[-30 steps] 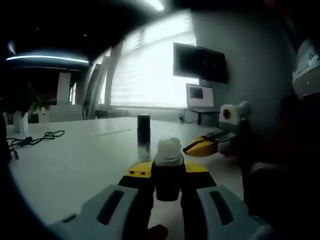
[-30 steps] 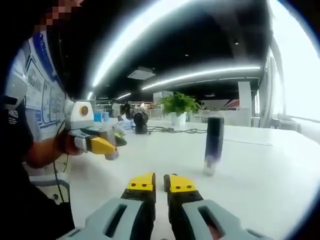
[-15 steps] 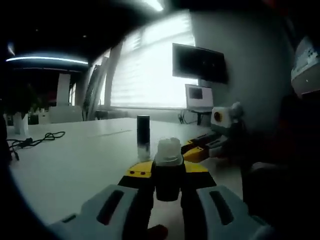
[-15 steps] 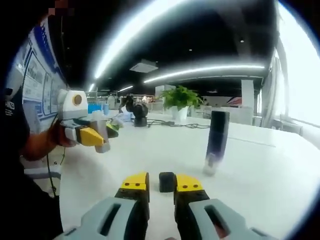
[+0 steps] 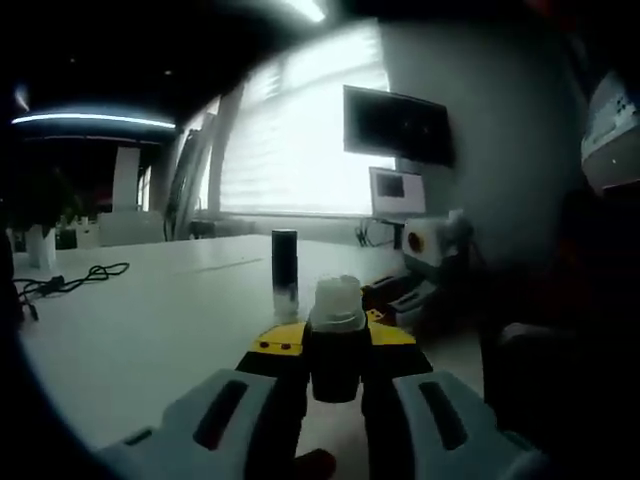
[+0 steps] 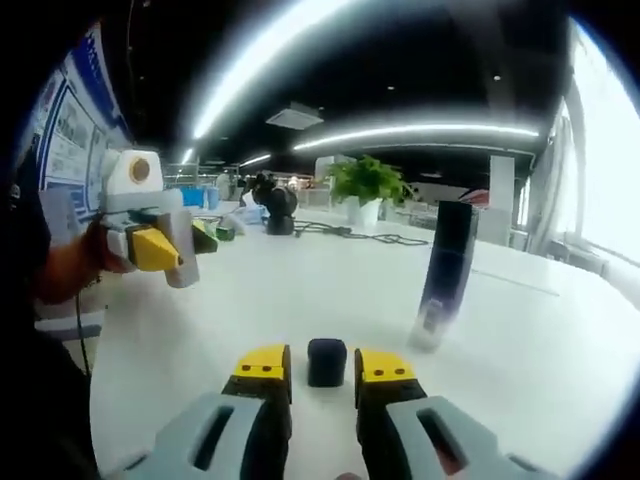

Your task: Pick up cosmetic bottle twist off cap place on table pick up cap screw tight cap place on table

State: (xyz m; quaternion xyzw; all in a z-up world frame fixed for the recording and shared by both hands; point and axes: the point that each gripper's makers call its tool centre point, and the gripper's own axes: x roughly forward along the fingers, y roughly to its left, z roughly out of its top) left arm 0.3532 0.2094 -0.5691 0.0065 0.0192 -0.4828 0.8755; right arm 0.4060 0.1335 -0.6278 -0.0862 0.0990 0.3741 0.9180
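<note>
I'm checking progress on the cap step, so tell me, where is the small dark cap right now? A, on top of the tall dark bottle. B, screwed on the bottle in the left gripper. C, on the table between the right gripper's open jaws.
C: in the right gripper view the cap sits on the table between the right gripper's parted jaws.

Bright blinds glow behind the white surface, a dark wall screen hanging beside them over what looks like a small monitor. Long ceiling lights streak overhead; a potted plant and a black cable sit toward the surface's far edge.
</note>
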